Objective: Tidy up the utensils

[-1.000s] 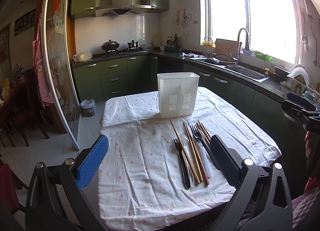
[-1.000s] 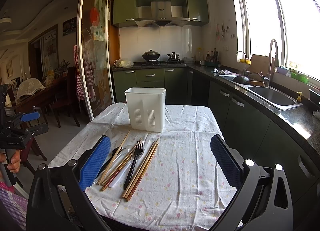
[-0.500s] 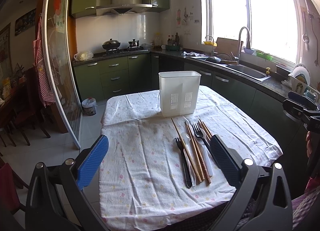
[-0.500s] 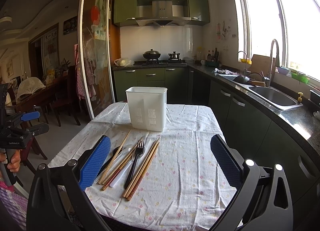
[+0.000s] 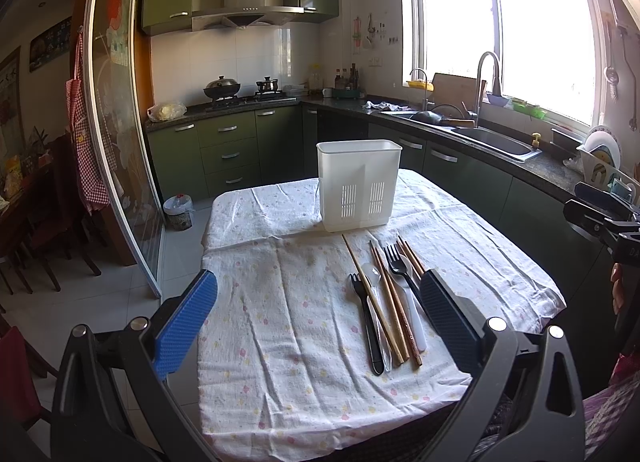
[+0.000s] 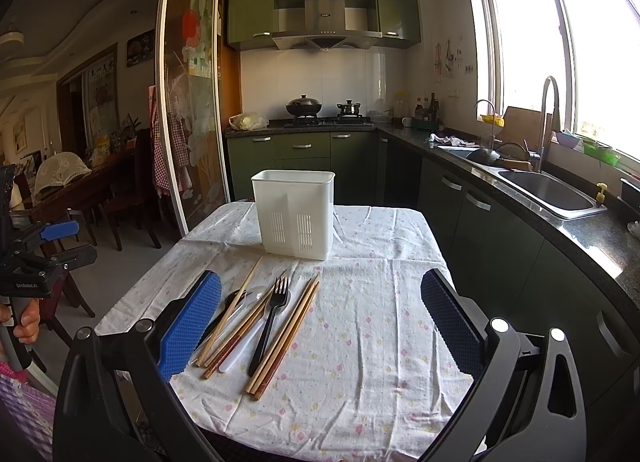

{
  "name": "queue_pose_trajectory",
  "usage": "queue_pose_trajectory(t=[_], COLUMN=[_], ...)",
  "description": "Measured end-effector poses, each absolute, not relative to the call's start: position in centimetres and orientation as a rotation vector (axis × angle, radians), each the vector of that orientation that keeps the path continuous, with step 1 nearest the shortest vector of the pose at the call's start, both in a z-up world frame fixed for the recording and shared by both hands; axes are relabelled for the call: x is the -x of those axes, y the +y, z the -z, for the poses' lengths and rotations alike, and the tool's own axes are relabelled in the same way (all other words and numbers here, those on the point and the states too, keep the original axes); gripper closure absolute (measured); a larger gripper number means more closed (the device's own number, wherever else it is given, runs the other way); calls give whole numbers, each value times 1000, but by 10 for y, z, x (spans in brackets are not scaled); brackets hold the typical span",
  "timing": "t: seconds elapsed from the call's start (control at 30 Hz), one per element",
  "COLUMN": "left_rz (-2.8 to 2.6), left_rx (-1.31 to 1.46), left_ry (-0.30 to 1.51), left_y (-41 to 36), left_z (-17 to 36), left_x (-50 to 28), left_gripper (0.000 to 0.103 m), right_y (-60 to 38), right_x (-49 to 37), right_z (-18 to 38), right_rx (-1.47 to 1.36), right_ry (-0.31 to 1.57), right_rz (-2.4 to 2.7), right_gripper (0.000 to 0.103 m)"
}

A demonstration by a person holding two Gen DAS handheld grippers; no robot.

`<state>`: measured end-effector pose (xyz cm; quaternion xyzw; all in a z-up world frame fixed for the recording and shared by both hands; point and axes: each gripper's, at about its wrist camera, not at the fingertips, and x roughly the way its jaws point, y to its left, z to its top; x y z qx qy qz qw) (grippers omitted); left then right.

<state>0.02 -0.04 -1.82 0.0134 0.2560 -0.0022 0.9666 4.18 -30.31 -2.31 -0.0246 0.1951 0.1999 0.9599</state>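
Blue padding lines one finger of each claw. The left claw hangs low in the frame above the near edge of the table, its fingers spread wide with nothing between them. The right claw is posed the same way, wide apart and empty. At the left edge of the right wrist view, a hand curls around the other tool's grip.

Beyond the fingers, on the floral cloth, lies a loose bundle of utensils: wooden chopsticks, two black forks and pale spoons, lower centre-right in the left view, lower centre-left in the right view. Farther up, near frame centre, a white slotted holder stands upright on the table, apart from the bundle.
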Motion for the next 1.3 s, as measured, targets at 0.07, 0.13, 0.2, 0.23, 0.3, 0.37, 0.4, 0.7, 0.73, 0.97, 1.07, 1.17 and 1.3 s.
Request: queue_pose_trajectory(t=[0.07, 0.13, 0.2, 0.23, 0.3, 0.37, 0.4, 0.7, 0.73, 0.97, 1.07, 1.17, 1.3], left_rz=[10, 15, 17, 19, 36, 64, 79, 88, 99, 31, 1, -13, 3], left_rx=[-27, -24, -16, -8, 36, 102, 130, 149, 159, 154, 159, 160, 198], left_ry=[527, 554, 608, 643, 724, 822, 870, 1153, 1174, 1209, 1243, 1283, 1323], left_y=[0, 0, 2, 1, 6, 11, 12, -4, -6, -18, -20, -26, -31], left_z=[19, 21, 23, 24, 29, 37, 42, 100, 104, 112, 123, 137, 150], left_x=[-2, -9, -23, -33, -53, -76, -88, -176, -183, -237, -261, -275, -285], left_gripper=[7, 7, 7, 7, 7, 7, 7, 7, 9, 29, 42, 56, 81], right_y=[-301, -299, -297, -297, -296, -294, -293, -279, -280, -285, -284, -285, -288], right_x=[-44, -48, -63, -71, -93, -118, -129, -179, -183, -196, -194, -193, -196], right_z=[29, 33, 35, 38, 43, 51, 56, 76, 78, 86, 90, 91, 93], right_rx=[52, 59, 57, 49, 22, -13, -30, -10, -20, -73, -60, -35, -32], right_ry=[406, 430, 487, 523, 631, 771, 833, 1005, 1010, 1050, 1054, 1049, 1056], right_rz=[-405, -404, -434, -458, -505, -544, -572, -538, -534, -538, -541, -525, -515], right_gripper=[4, 4, 4, 4, 4, 4, 4, 4, 4, 4, 4, 4, 4])
